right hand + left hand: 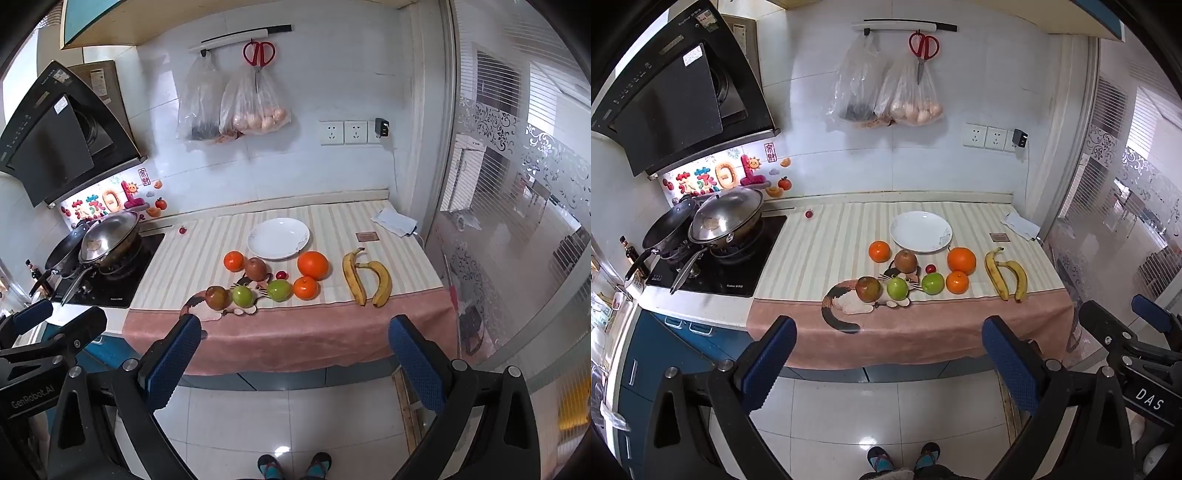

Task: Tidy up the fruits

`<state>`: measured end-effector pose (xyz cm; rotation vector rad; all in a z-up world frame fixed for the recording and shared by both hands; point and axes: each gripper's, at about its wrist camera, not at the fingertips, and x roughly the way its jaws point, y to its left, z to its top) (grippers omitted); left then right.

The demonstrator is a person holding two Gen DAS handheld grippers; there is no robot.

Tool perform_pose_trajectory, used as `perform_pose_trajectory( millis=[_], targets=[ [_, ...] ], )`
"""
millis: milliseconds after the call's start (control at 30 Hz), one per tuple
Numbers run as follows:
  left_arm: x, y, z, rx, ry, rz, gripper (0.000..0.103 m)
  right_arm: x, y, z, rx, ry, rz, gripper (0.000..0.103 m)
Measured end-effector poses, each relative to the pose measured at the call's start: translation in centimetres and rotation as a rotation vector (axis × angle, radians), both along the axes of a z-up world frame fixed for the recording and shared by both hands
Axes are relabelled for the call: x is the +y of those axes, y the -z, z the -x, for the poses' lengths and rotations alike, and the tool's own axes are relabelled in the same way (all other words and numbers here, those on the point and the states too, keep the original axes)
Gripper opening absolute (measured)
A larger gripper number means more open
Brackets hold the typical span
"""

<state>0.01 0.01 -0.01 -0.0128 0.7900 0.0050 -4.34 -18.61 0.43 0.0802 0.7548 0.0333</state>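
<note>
Fruit lying loose on the striped cream cloth (820, 251) covering the counter, gathered toward the front edge where the pink cat-print border (923, 325) is hanging over. Sitting empty just behind the cluster: round white glazed ceramic plate (921, 232), probably the destination.

Waiting off the counter, both held back over the tiled floor and angled down: left gripper (888, 360) and right gripper (294, 356), each spread wide, blue ribbed pads bare, holding nothing.

Ranging across the front edge, left to right: russet-brown rounded pear (868, 289), glossy green apple (897, 288), second green apple (932, 283), small orange tangerine (957, 282). Resting behind them: another small tangerine (879, 251), second brown pear (905, 261) just beside the plate rim, tiny red cherry tomato (930, 268), large dimpled orange (961, 260). Lying apart toward the right edge: two curved yellow bananas (1005, 275), tips speckled brown, joined by a stem. Straying alone near the black hob (713, 273): second cherry tomato (809, 213).

Judging handling: apples and pears firm, waxy, likely rolling if nudged, best pinched across the widest girth. Oranges giving slightly, pebbled skin offering grip. Bananas soft and bruising easily, best taken crosswise at mid-length with light pressure. Cherry tomatoes slippery, delicate, easily crushed or squirted sideways. Plate brittle, calling for gentle setting down.
</note>
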Motion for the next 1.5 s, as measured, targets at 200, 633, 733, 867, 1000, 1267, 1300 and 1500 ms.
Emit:
perform_pose_trajectory(
  millis=[200,633,733,867,1000,1267,1300,1500],
  targets=[
    [0.2,-0.2,-0.1,-0.003,-0.003,-0.002,0.103,0.0,0.2,-0.3,0.000,0.000,-0.005,0.103],
    [0.2,-0.1,-0.5,-0.004,0.000,-0.007,0.103,0.1,0.0,-1.8,-0.005,0.005,-0.008,0.103],
    [0.2,-0.1,-0.5,-0.003,0.001,-0.006,0.103,0.1,0.1,-1.8,-0.003,0.006,-0.014,0.103],
    [0.2,-0.1,-0.5,-0.002,0.000,-0.006,0.103,0.1,0.3,-2.2,0.003,0.005,-0.016,0.103],
    [0.1,-0.1,-0.5,0.000,0.000,-0.006,0.103,0.3,0.5,-2.3,0.006,0.003,-0.014,0.103],
    [0.1,-0.1,-0.5,0.002,0.000,-0.006,0.103,0.3,0.6,-2.5,0.005,0.001,-0.014,0.103],
    [0.2,-0.1,-0.5,0.002,0.001,-0.006,0.103,0.3,0.6,-2.4,0.003,0.001,-0.015,0.103],
    [0.2,-0.1,-0.6,0.002,0.000,-0.006,0.103,0.4,0.5,-2.3,0.001,0.001,-0.015,0.103]
  ],
)
